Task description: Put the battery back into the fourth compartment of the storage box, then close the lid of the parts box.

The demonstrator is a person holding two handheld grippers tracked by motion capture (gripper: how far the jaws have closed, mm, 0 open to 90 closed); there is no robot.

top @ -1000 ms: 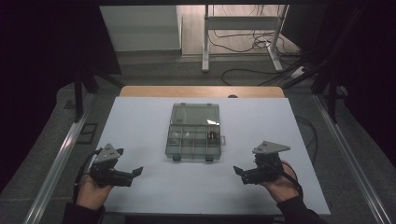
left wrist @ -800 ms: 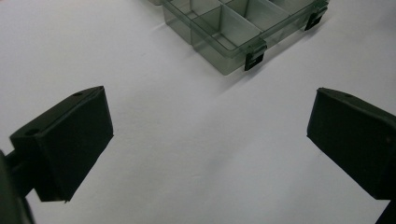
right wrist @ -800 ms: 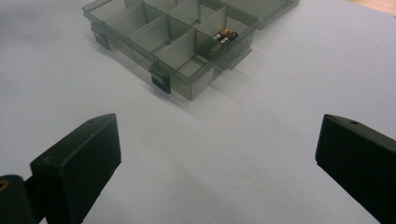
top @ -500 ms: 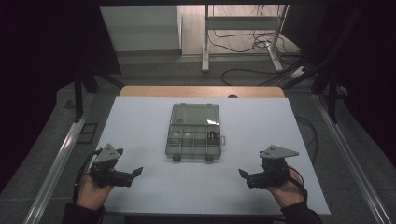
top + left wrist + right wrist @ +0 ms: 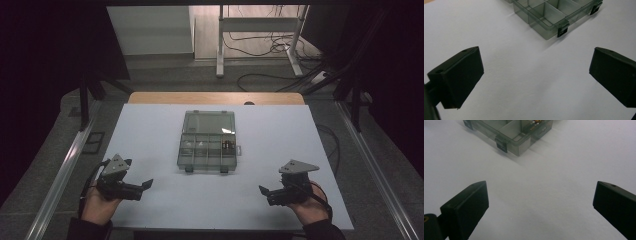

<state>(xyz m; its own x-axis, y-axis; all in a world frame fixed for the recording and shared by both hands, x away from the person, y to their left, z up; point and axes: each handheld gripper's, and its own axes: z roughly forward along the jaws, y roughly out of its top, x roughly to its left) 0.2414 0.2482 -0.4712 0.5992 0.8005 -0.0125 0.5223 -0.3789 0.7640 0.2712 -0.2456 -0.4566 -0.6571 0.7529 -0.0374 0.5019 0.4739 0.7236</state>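
A clear smoky compartment box (image 5: pixel 207 150) lies open in the middle of the white table (image 5: pixel 150 130), its lid folded back on the far side. Small parts sit in its right-hand compartment (image 5: pixel 228 145). My left gripper (image 5: pixel 144 187) rests near the front left of the table, open and holding nothing, pointing right. My right gripper (image 5: pixel 265 193) rests near the front right, open and holding nothing, pointing left. In the left gripper view the jaws (image 5: pixel 536 75) stand wide apart over bare table, short of the box (image 5: pixel 544 17). The right gripper view shows the same gap (image 5: pixel 541 205) before the box corner (image 5: pixel 519 143).
Two black latches (image 5: pixel 562 30) hang on the box's near wall. Metal rails (image 5: pixel 65 170) run along both sides of the table. A wooden strip (image 5: pixel 215 98) edges the far side. Cables lie on the floor (image 5: pixel 260 55) beyond.
My right gripper has drawn back toward the near edge and slightly to the right. The left gripper and the box have stayed put.
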